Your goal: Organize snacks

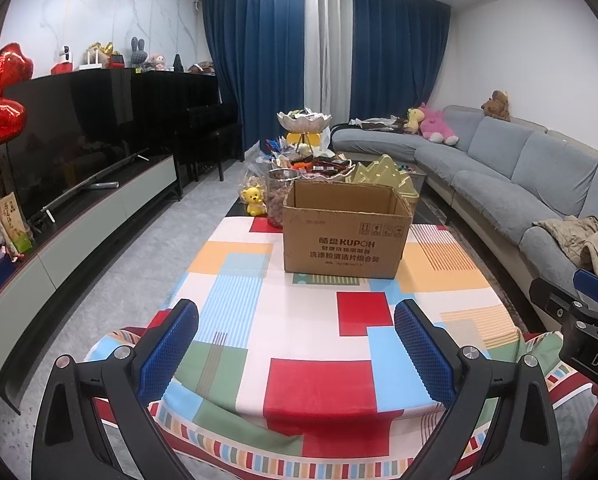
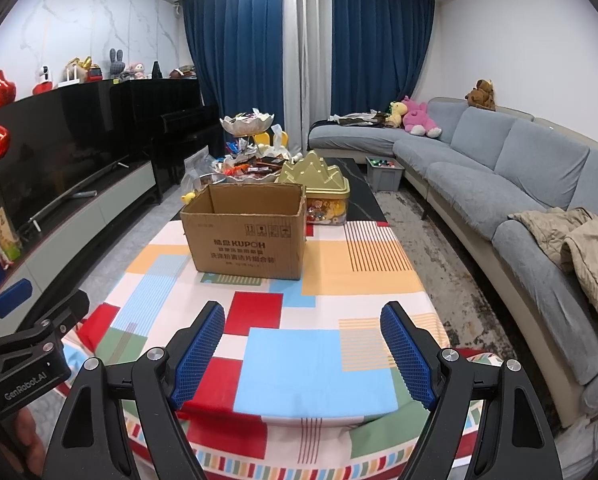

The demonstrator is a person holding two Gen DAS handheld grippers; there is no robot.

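Note:
An open brown cardboard box (image 1: 345, 236) (image 2: 247, 236) stands on the colourful tablecloth (image 1: 307, 336) (image 2: 323, 344). Behind it lies a pile of wrapped snacks (image 1: 311, 166) (image 2: 251, 170), a tiered dish with snacks (image 1: 304, 120) (image 2: 247, 122), a jar of brown snacks (image 1: 277, 200) and a gold tin (image 1: 387, 176) (image 2: 319, 184). My left gripper (image 1: 297, 324) is open and empty over the table's near end. My right gripper (image 2: 303, 328) is open and empty beside it, to the right. The inside of the box is hidden.
A yellow bear toy (image 1: 255, 200) stands left of the box. A TV (image 1: 79, 136) on a low cabinet (image 1: 99, 220) runs along the left. A grey sofa (image 2: 519, 184) with a jacket (image 2: 579, 248) runs along the right. A grey crate (image 2: 385, 174) sits on the floor.

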